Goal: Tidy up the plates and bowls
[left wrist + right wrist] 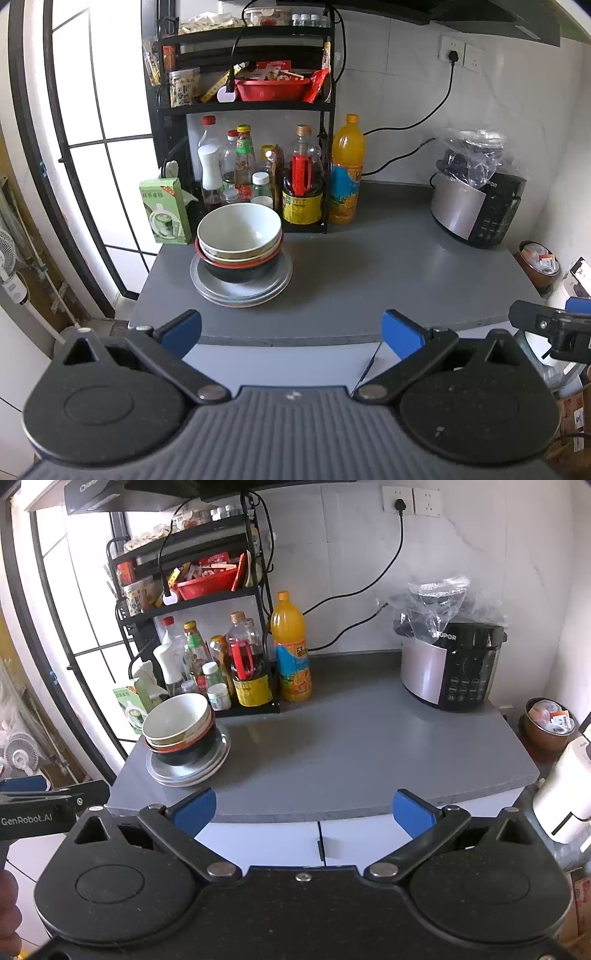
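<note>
A stack of dishes stands at the left of the grey counter (369, 266): a white bowl (240, 229) on top, a red-rimmed bowl and a black bowl (236, 273) under it, all on stacked grey plates (210, 288). In the right wrist view the same white bowl (173, 716) and plates (218, 755) sit at the left. My left gripper (291, 328) hangs open before the counter's front edge, short of the stack, with nothing between its blue pads. My right gripper (304, 808) is open too, empty, in front of the counter (351, 738). Part of the right gripper (554, 328) shows at the left view's right edge.
A black rack (243, 107) with sauce bottles and an orange drink bottle (345, 173) stands behind the stack. A green box (164, 210) sits to its left. A rice cooker (450, 664) under a plastic bag is at the back right. White cabinet doors (317, 838) lie below the counter.
</note>
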A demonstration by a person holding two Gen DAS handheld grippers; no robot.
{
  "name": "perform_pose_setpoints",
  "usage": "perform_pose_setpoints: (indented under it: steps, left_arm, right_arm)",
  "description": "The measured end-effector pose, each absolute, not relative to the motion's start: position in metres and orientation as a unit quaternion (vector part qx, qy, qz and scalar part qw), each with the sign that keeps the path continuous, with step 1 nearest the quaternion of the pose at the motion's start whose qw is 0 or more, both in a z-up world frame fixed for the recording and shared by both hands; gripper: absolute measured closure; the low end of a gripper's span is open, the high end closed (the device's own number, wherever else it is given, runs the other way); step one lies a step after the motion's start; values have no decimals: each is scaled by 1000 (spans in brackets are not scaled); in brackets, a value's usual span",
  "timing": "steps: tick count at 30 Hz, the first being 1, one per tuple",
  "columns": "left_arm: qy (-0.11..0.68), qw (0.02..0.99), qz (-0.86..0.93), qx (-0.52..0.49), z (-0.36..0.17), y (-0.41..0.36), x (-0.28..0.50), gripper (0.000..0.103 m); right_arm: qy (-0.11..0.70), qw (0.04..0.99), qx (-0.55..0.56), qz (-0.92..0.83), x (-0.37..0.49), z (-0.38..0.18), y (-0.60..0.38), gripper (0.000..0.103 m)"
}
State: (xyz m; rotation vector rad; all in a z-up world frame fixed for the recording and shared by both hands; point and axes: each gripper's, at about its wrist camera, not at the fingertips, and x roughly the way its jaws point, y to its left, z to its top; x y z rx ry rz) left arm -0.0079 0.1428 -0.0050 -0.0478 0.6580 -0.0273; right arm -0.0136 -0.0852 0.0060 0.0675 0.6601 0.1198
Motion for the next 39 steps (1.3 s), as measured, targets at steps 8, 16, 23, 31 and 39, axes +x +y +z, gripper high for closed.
perform_pose_setpoints:
  steps: [8, 16, 23, 31, 39]
  left_arm:
    - [318, 948, -16, -20, -4, 144, -4, 0]
    - [315, 948, -15, -29, -4, 146, 0, 0]
    - [316, 948, -17, -26, -4, 146, 2, 0]
    - [320, 947, -16, -27, -5, 145, 5, 0]
    - [322, 946, -17, -32, -4, 148, 8, 0]
  right_arm:
    - [322, 944, 40, 64, -4, 10, -84, 0]
    - [319, 945, 37, 61, 0, 11, -84, 0]
    - [319, 945, 48, 63, 3, 12, -87, 0]
    - [322, 944, 41, 61, 5, 11, -86, 0]
    - [324, 943, 44, 58, 5, 12, -87, 0]
